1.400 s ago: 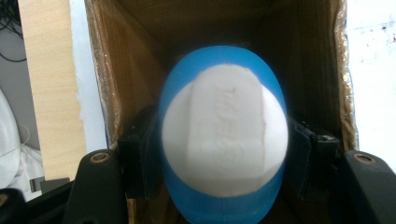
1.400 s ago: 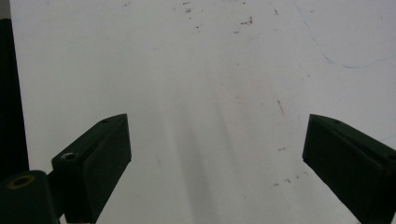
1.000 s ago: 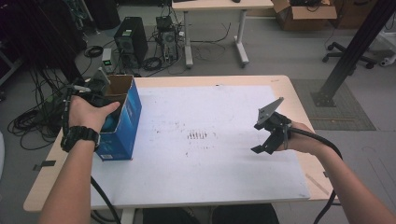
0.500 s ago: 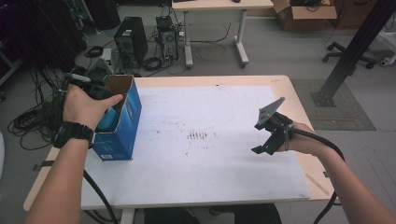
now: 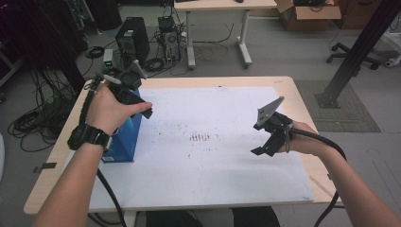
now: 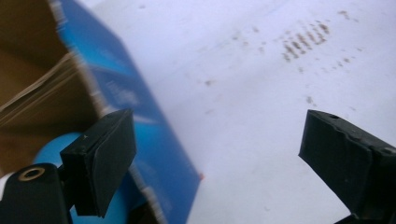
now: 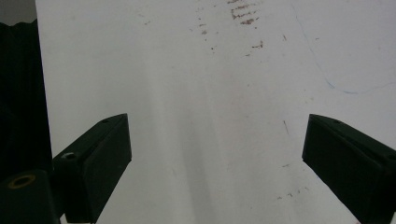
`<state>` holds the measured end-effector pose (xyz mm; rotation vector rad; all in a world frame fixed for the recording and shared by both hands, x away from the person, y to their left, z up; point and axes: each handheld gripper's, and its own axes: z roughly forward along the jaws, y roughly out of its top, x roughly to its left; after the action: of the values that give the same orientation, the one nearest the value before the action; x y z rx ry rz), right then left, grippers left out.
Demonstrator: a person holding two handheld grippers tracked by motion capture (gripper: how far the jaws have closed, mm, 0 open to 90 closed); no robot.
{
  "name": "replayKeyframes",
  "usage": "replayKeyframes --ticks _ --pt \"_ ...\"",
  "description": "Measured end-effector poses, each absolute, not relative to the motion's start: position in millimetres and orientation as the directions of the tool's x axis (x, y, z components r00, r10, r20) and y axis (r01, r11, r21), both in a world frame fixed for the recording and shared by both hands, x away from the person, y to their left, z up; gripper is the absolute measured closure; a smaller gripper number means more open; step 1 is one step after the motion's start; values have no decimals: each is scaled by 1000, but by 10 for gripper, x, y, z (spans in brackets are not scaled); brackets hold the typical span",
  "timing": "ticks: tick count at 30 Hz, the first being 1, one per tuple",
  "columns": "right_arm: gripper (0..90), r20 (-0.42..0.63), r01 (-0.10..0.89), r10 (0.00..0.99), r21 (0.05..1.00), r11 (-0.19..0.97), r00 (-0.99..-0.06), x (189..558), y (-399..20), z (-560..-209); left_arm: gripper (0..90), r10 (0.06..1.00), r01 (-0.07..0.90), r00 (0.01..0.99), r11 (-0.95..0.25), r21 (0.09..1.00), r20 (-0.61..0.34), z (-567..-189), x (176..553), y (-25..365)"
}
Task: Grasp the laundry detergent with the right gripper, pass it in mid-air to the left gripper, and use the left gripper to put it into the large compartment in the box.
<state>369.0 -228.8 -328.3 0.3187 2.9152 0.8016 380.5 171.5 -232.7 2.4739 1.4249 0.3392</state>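
Hovering over the open blue cardboard box (image 5: 124,137) at the desk's (image 5: 227,81) nine o'clock, left hand-held gripper (image 6: 219,154) has just opened, empty; round blue object (image 6: 53,149) lies inside the box, deposit apparently done. Right hand-held gripper (image 5: 268,135) waits open at three o'clock.

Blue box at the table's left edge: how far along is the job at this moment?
Done, it seems: a light blue round thing lies inside the open blue box. In hand: nothing. The left gripper has just been opening its jaws, with nothing between them, above the box's rim. The right gripper is open over the white sheet. Left: nothing else to pack shows on the sheet.
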Motion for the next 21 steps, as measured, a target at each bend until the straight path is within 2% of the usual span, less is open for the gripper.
replayKeyframes --ticks 11,21 --pt "77 -38 170 221 518 839 -975 3671 -2306 -3238 71 765 712 642 -618 332 47 -2577 3775 1186" --pt "72 -21 171 213 523 835 -977 3694 -2328 -3278 51 695 660 719 -684 311 3 -2910 3735 928"
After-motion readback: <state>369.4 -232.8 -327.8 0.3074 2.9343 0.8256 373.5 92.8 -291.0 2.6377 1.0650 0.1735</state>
